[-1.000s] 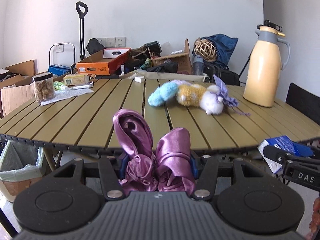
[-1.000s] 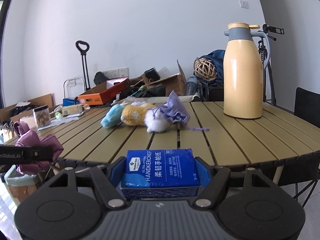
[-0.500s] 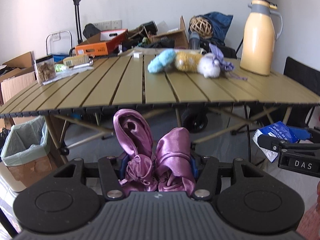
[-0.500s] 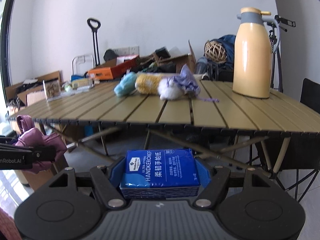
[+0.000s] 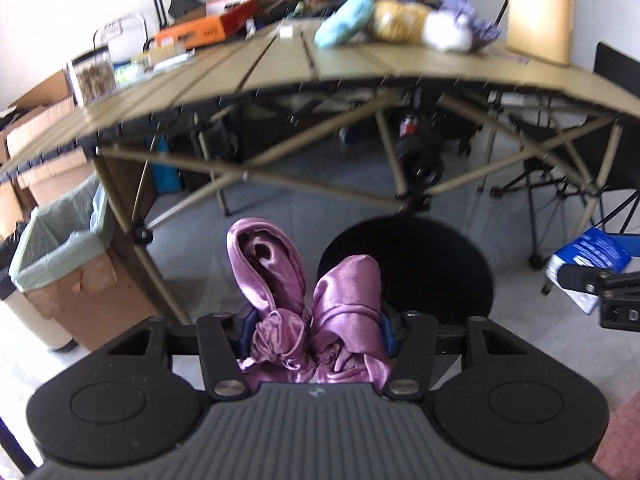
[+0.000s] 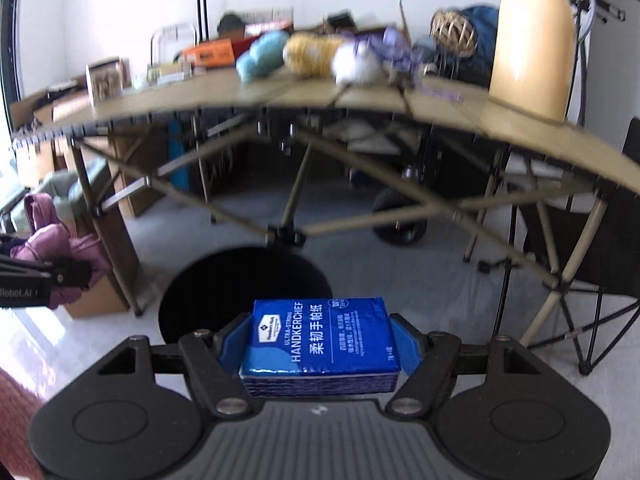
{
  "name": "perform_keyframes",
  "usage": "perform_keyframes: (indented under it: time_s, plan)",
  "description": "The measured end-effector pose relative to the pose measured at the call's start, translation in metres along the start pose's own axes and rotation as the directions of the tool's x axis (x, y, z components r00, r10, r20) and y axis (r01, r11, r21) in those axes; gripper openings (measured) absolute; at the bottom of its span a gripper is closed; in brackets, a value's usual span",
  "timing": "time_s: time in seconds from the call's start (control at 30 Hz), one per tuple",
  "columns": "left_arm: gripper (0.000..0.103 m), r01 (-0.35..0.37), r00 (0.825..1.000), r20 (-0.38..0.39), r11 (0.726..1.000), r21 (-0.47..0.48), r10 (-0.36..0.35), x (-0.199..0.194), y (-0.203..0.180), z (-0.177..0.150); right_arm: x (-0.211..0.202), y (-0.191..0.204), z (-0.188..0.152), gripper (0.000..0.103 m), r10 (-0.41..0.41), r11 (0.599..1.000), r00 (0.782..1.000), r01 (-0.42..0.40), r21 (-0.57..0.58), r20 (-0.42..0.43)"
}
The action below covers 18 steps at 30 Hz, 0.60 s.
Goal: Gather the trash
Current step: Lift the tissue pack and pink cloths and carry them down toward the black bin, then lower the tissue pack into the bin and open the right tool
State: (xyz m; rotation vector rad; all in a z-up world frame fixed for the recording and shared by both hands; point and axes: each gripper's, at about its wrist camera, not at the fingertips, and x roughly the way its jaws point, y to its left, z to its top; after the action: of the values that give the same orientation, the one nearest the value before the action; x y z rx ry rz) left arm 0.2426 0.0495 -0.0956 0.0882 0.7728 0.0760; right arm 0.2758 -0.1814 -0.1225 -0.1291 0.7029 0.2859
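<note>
My left gripper (image 5: 314,330) is shut on a crumpled purple satin cloth (image 5: 308,300), which bulges up between its blue pads. My right gripper (image 6: 320,344) is shut on a blue handkerchief tissue pack (image 6: 320,334). Both grippers hang below the table edge and point down toward the floor. A cardboard bin lined with a pale green bag (image 5: 60,248) stands on the floor at the left, beside the table leg. In the right wrist view the purple cloth (image 6: 52,240) and left gripper show at the far left; the tissue pack (image 5: 588,252) shows at the right of the left wrist view.
The olive slatted table (image 5: 280,68) carries a plush toy (image 5: 400,20), a cream thermos jug (image 6: 532,48), a snack jar (image 5: 94,76) and boxes. A round black stool seat (image 5: 408,268) sits on the floor ahead. A black folding chair (image 6: 600,240) stands at the right.
Both grippers have sunk from table-top height to below the table edge and tilted downward. The floor, bin and black stool have come into view. Both grips are unchanged.
</note>
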Motion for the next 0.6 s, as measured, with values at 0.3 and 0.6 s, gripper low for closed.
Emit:
perform_keyframes:
  time_s: [0.3, 0.6]
  plan:
    - [0.055, -0.028, 0.997, -0.077, 0.999, -0.039, 0.025, 0.024, 0.017, -0.006, 0.025, 0.005, -0.013, 0.072, -0.007, 1.000, 0.994, 0.006, -0.011, -0.113]
    - [0.055, -0.041, 0.991, -0.131, 0.997, -0.059, 0.033, 0.042, 0.024, -0.006, 0.047, 0.009, -0.010, 0.072, -0.010, 1.000, 0.983, 0.009, -0.003, -0.186]
